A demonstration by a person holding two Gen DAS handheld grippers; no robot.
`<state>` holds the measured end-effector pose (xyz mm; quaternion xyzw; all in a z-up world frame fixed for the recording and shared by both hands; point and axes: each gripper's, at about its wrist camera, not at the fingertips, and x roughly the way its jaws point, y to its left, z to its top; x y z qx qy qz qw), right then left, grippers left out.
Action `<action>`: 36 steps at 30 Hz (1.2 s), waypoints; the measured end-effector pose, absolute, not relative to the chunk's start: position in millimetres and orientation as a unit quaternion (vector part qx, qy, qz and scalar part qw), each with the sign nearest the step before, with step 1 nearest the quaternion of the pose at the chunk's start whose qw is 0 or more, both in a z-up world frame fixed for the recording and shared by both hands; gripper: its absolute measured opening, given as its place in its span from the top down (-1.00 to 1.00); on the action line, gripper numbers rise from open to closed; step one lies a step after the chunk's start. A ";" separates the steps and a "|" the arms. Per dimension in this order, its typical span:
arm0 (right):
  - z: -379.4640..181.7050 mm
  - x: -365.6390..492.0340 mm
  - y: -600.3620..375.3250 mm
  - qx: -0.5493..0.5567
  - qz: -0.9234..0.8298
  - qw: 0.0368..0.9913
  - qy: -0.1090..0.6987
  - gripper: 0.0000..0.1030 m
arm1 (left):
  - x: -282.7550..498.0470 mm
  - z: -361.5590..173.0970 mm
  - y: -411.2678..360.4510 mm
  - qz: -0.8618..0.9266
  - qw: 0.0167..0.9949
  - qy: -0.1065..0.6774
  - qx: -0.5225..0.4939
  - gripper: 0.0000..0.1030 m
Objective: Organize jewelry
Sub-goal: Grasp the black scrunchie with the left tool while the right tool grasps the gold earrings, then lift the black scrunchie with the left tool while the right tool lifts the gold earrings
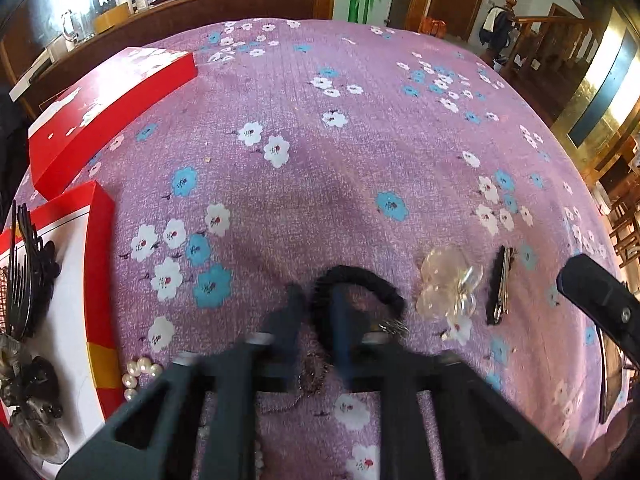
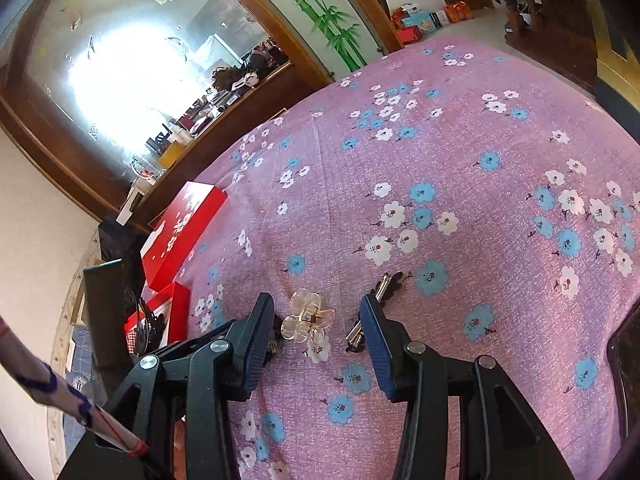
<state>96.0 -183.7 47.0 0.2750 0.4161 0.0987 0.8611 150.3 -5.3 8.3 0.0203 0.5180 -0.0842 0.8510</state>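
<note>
My left gripper (image 1: 318,298) has its jaws close together around one side of a black hair tie (image 1: 374,282) on the purple flowered cloth; whether it grips is unclear through motion blur. A clear claw clip (image 1: 448,286) and a black barrette (image 1: 498,286) lie to its right. My right gripper (image 2: 316,306) is open and empty, its fingers on either side of the clear claw clip (image 2: 306,316), with the barrette (image 2: 384,286) behind the right finger. An open red box (image 1: 72,280) at the left holds black combs and dark clips.
A red box lid (image 1: 108,108) lies at the far left, also in the right wrist view (image 2: 180,228). A pearl string (image 1: 138,372) and a metal chain (image 1: 312,372) lie under my left gripper. A wooden counter (image 1: 168,12) with clutter stands beyond the table.
</note>
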 end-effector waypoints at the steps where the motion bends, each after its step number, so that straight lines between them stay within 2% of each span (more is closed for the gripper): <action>1: 47.2 95.8 -183.3 0.274 0.098 0.862 0.415 0.05 | 148.7 8.4 -5.9 -0.085 0.852 0.516 0.023 0.88; 5: 45.5 96.5 -179.1 0.268 0.107 0.861 0.420 0.05 | 134.6 23.4 6.0 -0.108 0.863 0.494 -0.013 0.89; 9: 45.5 96.6 -166.4 0.247 0.129 0.863 0.421 0.05 | 110.8 65.0 35.5 -0.111 0.891 0.438 -0.052 0.89; 11: 45.1 97.2 -157.0 0.236 0.148 0.862 0.424 0.13 | 99.1 82.1 48.7 -0.103 0.905 0.409 -0.055 0.88; 12: 44.5 97.2 -150.7 0.229 0.162 0.861 0.424 0.25 | 94.7 89.2 54.9 -0.100 0.911 0.396 -0.058 0.88; 16: 39.6 96.7 -124.8 0.188 0.196 0.862 0.428 0.33 | 87.7 106.7 80.8 -0.081 0.928 0.356 -0.070 0.88; 18: 34.4 98.5 -116.2 0.184 0.203 0.857 0.436 0.35 | 95.3 101.7 90.4 -0.087 0.925 0.360 -0.086 0.88; 21: 24.9 103.2 -103.6 0.180 0.205 0.847 0.456 0.48 | 97.8 95.8 97.3 -0.092 0.919 0.370 -0.096 0.88; 28: 11.1 123.9 -78.1 0.144 0.170 0.842 0.492 0.48 | 95.3 87.8 103.5 -0.101 0.913 0.381 -0.106 0.88; 33: 11.7 129.1 -60.9 0.095 0.147 0.857 0.485 0.49 | 95.0 87.7 109.6 -0.100 0.911 0.381 -0.119 0.88; 35: 12.0 129.6 -49.4 0.063 0.138 0.865 0.479 0.61 | 94.8 87.7 108.8 -0.101 0.912 0.381 -0.116 0.88; 36: 12.4 128.3 -42.8 0.036 0.128 0.869 0.477 0.77 | 94.5 87.6 108.7 -0.101 0.912 0.380 -0.115 0.88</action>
